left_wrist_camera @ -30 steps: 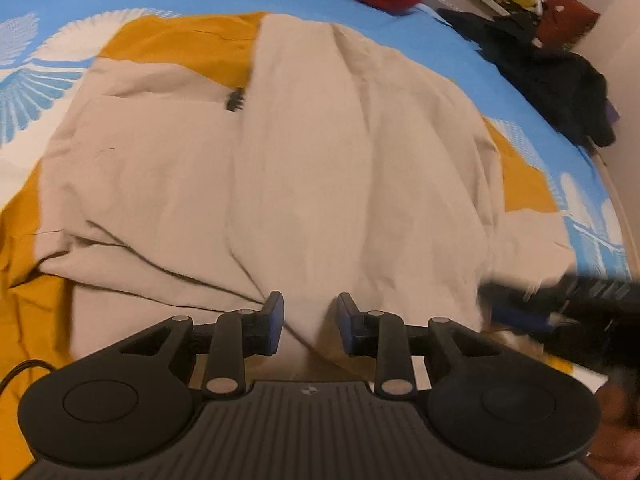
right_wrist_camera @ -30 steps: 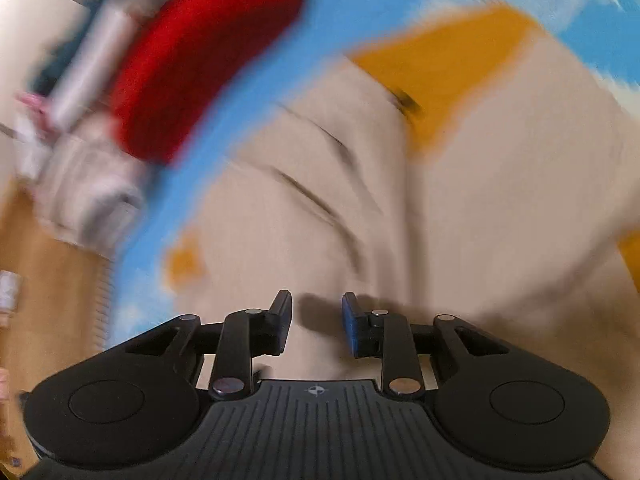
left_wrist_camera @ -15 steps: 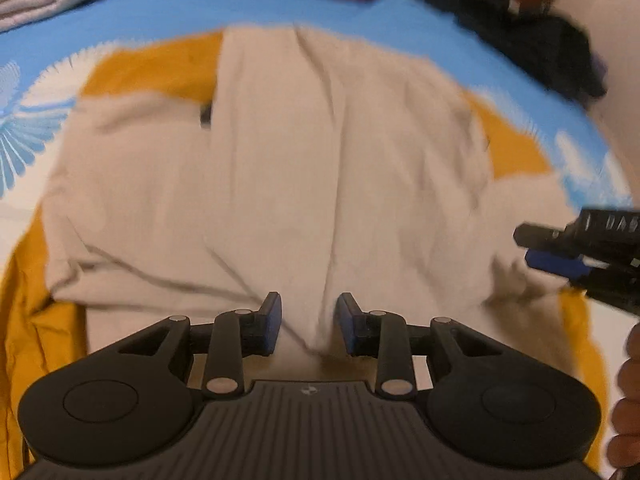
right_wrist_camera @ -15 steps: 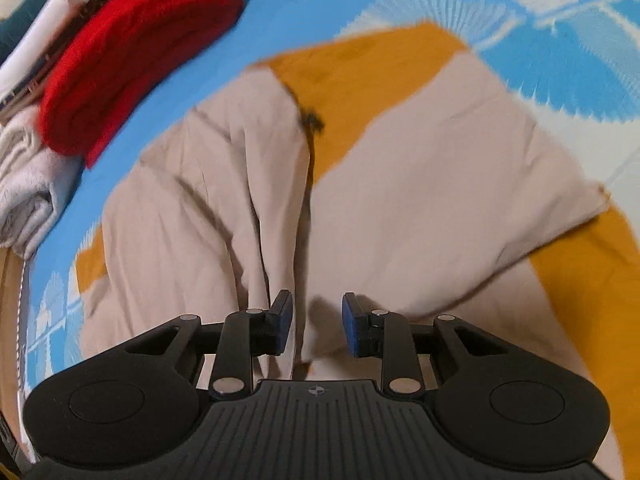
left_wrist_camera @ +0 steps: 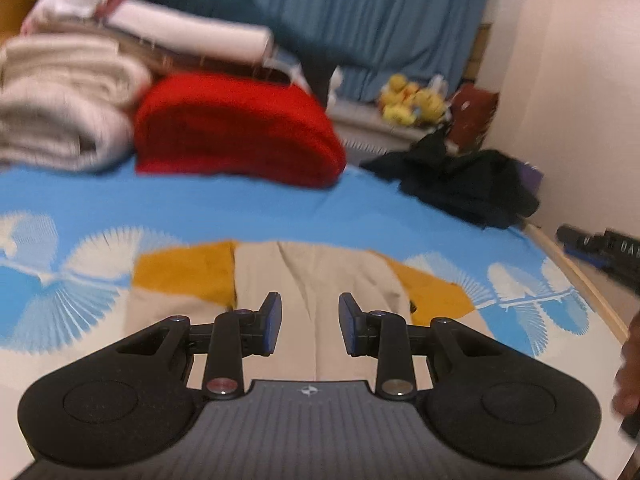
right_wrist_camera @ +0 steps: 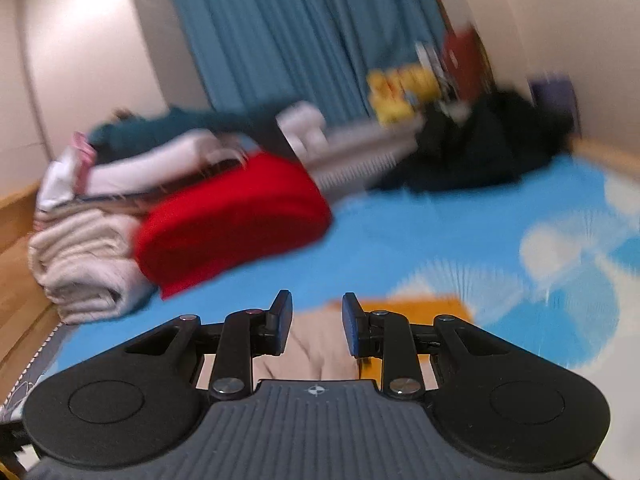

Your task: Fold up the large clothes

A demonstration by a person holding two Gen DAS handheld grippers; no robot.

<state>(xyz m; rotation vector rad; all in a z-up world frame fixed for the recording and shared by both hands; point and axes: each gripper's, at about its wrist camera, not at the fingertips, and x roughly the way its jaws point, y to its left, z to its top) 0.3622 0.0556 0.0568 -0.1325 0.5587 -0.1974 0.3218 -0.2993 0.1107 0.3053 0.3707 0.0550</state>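
Observation:
A beige garment (left_wrist_camera: 320, 272) lies on the bed's blue, white and orange sheet (left_wrist_camera: 240, 208). Its near part rises up into my left gripper (left_wrist_camera: 310, 312), whose jaws stand a little apart, shut on a bunch of the cloth. In the right wrist view, wrinkled beige garment (right_wrist_camera: 316, 356) fills the gap of my right gripper (right_wrist_camera: 316, 312), shut on it in the same way. The right gripper (left_wrist_camera: 568, 240) also shows at the right edge of the left wrist view, with part of a hand (left_wrist_camera: 630, 364) below it. Both views are blurred, and the grip points themselves are hidden.
At the far end sit a folded red blanket (left_wrist_camera: 236, 128), a stack of folded pale linens (left_wrist_camera: 60, 112), a heap of black clothes (left_wrist_camera: 464, 184) and yellow plush toys (left_wrist_camera: 412, 100). Blue curtains hang behind. A wooden bed edge (left_wrist_camera: 580, 280) and a wall run along the right.
Both grippers have risen and tipped up, so the views swing from the spread garment to the far end of the bed. The garment's near part has come up with them.

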